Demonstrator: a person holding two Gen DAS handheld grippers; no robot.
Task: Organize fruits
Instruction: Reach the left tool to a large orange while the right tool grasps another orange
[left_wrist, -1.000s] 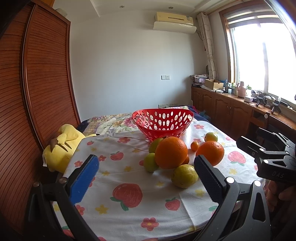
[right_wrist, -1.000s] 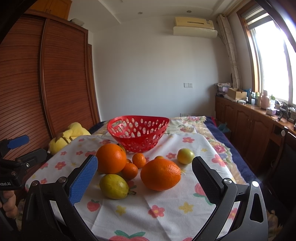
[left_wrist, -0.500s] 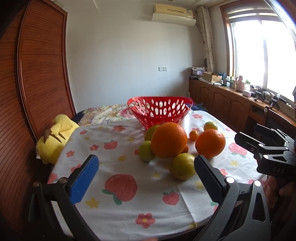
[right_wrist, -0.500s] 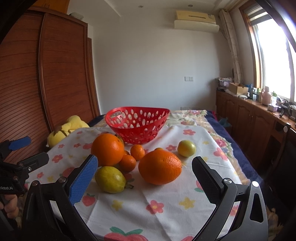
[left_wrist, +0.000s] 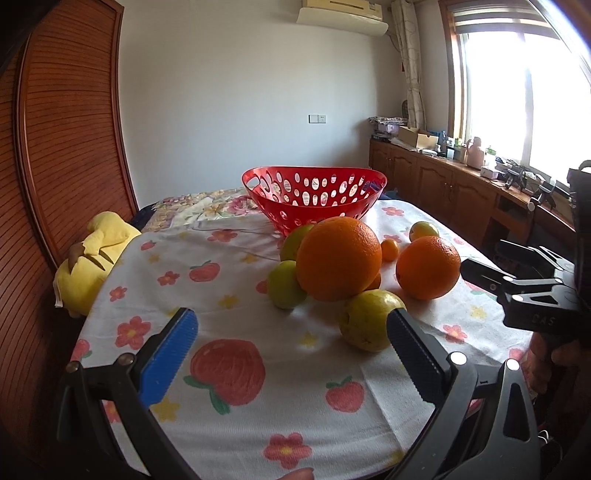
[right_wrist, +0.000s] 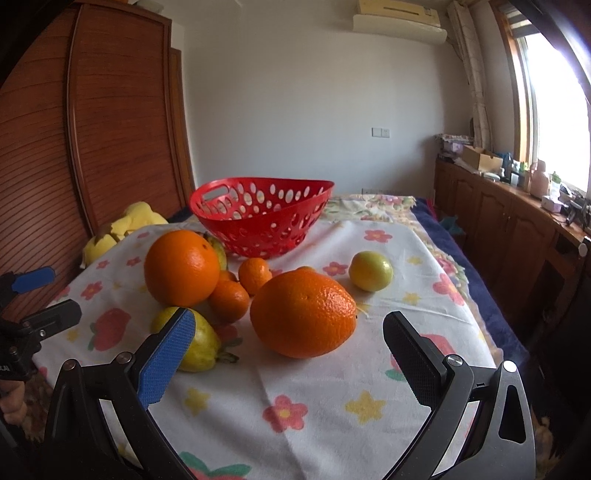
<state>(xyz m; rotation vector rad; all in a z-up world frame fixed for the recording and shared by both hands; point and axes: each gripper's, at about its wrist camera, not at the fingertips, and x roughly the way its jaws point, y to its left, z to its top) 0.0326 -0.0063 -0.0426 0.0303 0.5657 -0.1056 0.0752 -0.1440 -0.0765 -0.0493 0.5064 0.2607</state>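
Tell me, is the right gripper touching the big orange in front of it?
Apart. In the right wrist view, bare tablecloth shows between the open right gripper and the big orange.

"DAS" on the right gripper (left_wrist: 532, 295) body; no other legible text

Can't really see inside the red perforated plastic basket (left_wrist: 314, 195), its wall blocks the bottom. The small orange tangerine (left_wrist: 373, 282) is mostly buried behind the big round orange (left_wrist: 338, 258). Yellow plush toy (right_wrist: 110, 230) drops behind the table edge.
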